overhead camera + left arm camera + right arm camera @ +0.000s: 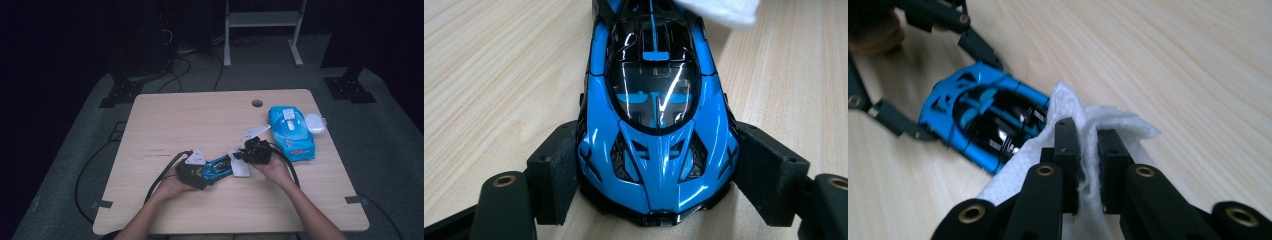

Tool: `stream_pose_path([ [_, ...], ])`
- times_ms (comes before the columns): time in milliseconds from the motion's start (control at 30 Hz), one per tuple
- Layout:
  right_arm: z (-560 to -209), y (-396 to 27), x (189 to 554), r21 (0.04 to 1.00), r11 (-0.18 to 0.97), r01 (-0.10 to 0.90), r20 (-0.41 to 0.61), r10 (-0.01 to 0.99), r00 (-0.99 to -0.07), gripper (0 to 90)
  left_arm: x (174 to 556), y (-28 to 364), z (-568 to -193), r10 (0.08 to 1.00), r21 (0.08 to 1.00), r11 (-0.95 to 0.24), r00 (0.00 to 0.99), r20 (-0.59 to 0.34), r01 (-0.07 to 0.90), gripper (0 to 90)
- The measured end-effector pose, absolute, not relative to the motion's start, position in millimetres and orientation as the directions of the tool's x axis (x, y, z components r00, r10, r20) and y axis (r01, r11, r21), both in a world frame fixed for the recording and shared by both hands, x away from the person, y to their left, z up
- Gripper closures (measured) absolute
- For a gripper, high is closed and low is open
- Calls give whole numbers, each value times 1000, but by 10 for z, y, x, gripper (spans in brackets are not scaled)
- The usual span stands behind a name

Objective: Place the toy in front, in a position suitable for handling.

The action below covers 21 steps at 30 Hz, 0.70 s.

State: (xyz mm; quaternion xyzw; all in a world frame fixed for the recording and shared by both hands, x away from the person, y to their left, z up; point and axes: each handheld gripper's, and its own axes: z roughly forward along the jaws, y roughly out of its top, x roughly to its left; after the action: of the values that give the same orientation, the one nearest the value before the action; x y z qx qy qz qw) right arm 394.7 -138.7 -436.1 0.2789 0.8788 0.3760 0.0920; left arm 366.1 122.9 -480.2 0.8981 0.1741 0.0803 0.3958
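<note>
Toy car (655,125), the glossy blue and black one, sits on the wooden table (170,120) near your edge, clamped across its front end by your left gripper (655,170); the black pads (558,170) press on both flanks, so that claw stands fairly wide but is closed on the bodywork. Your right gripper (1087,150) is pinched nearly shut on a folded white wipe (1118,122), which hangs over the far end of the car and touches it. From here the main risk is the car slipping: the pads grip a smooth, tapering nose, so if you drag the wipe along the roof with much downward or sideways force, the car may pivot or squirt out of the left claw. Keep your strokes running toward the held end rather than away from it. The wipe is held by only a thin fold between the jaws, so a snag on the rear bodywork or on a wheel could pull it free. Watch too that the hard jaw tips, not just the cloth, don't reach the paint and scratch it. The blue wipe pack (291,131) with its open white lid (314,123) lies well apart on the right, clear of your right forearm for now.
</note>
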Motion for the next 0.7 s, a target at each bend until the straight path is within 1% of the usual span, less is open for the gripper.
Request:
stream_pose_path([
  [133, -4359, -1410, 3866, 696, 585, 417, 38, 550, -835, 819, 3661, 1228, -4801, 375, 738, -627, 927, 5, 250, 256],
  [300, -4398, -1277, 3865, 688, 609, 394, 5, 539, -842, 820, 3659, 1228, -4800, 378, 737, -627, 926, 4, 253, 256],
  [533, -4384, -1483, 3859, 709, 568, 418, 42, 558, -829, 821, 3660, 1227, -4804, 376, 739, -625, 927, 5, 250, 256],
  [633, -4343, -1455, 3871, 715, 569, 406, 7, 575, -818, 821, 3660, 1227, -4802, 375, 737, -628, 927, 8, 248, 256],
  [700, -4331, -1396, 3935, 720, 560, 410, 3, 588, -809, 821, 3658, 1225, -4803, 377, 739, -626, 926, 6, 250, 256],
])
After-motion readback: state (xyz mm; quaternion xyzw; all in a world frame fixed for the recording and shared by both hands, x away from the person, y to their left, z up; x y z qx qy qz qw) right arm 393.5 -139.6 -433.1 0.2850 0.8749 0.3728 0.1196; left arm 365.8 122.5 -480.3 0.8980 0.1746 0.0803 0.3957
